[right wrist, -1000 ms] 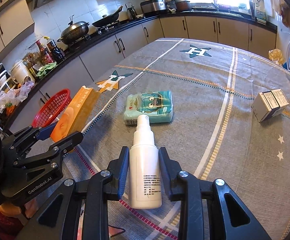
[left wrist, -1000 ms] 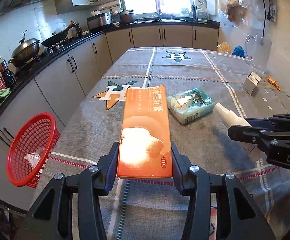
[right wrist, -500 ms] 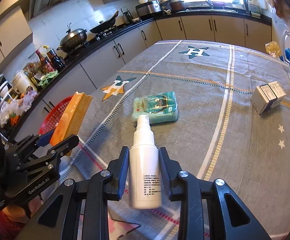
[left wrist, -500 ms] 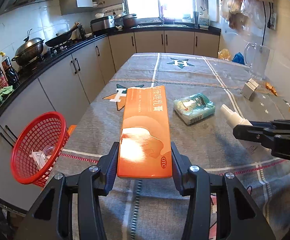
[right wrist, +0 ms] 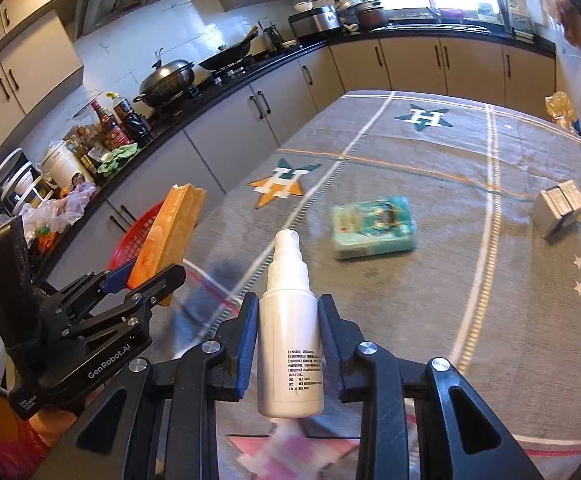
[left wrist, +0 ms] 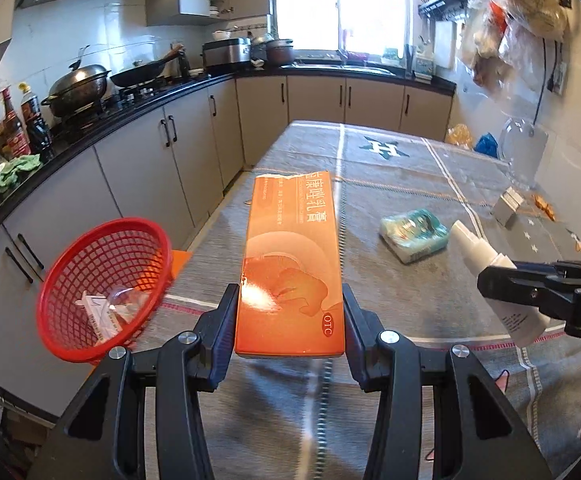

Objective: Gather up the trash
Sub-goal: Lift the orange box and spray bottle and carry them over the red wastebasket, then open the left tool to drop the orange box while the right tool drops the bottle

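Ahead of both your jaws lies the long table under a grey patterned cloth (left wrist: 390, 184), with its left edge beside your left gripper (left wrist: 289, 312). Past that edge sits the round red plastic mesh basket (left wrist: 70, 280). Your left jaws clench the flat orange cardboard box (left wrist: 294, 264). Your right gripper (right wrist: 288, 328) grasps the white plastic spray bottle (right wrist: 290, 332); beyond it lies a teal tissue packet (right wrist: 372, 228).

Orange carton (left wrist: 292, 264) clamped lengthwise, off table; white spray bottle (right wrist: 290, 344) clamped, nozzle forward; red basket (left wrist: 106, 292) beside table edge.
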